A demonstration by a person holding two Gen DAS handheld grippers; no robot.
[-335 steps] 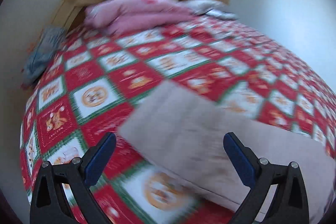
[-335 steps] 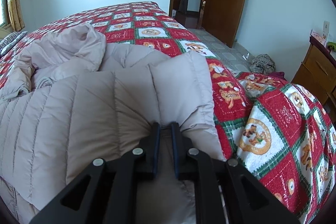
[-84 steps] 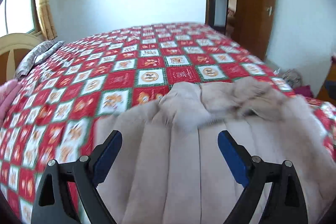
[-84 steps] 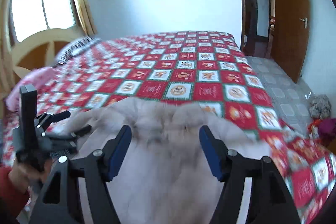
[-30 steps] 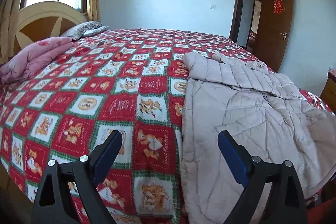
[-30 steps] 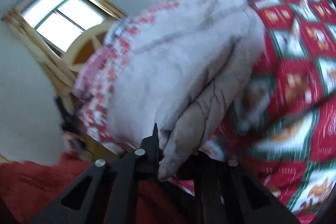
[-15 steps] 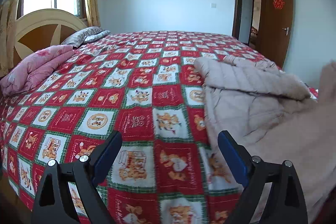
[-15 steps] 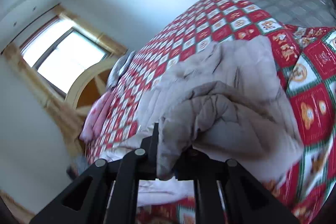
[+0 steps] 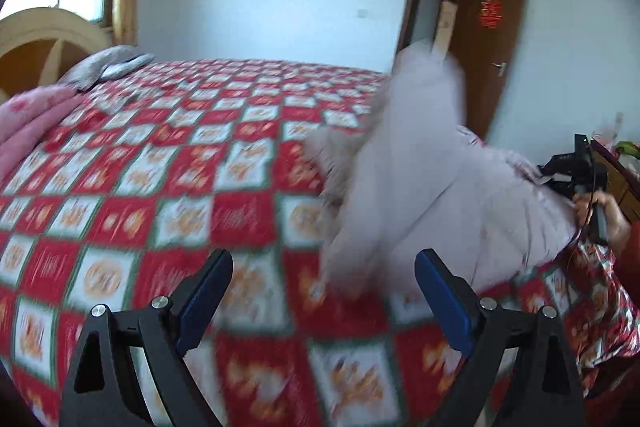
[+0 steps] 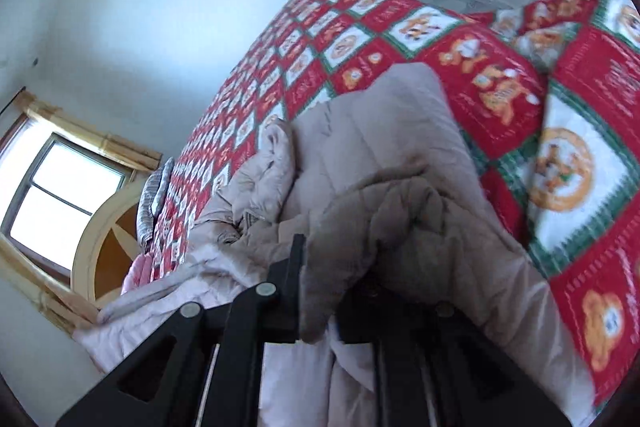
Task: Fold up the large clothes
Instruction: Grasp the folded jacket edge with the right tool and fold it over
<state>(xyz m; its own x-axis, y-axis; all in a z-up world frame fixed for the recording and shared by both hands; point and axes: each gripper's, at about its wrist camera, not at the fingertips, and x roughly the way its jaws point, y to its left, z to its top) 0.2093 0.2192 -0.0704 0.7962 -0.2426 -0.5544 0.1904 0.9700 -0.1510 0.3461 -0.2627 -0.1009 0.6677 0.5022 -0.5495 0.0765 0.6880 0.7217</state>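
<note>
Coat: padded beige coat (image 10: 384, 155) lies rumpled at the bed's (image 9: 168, 163) foot corner, fold unfinished.
Right gripper (image 10: 320, 291): fingers pinch a coat fold.
Left gripper (image 9: 324, 297): fingers spread wide, empty.

Left gripper (image 9: 322, 301) gapes empty above the quilt (image 9: 168, 187), beside the blurred jacket (image 9: 420, 179).

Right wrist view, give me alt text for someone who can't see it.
The right claw is shut on a beige coat, bunched on a red checked bedspread. A window and headboard sit behind.
</note>
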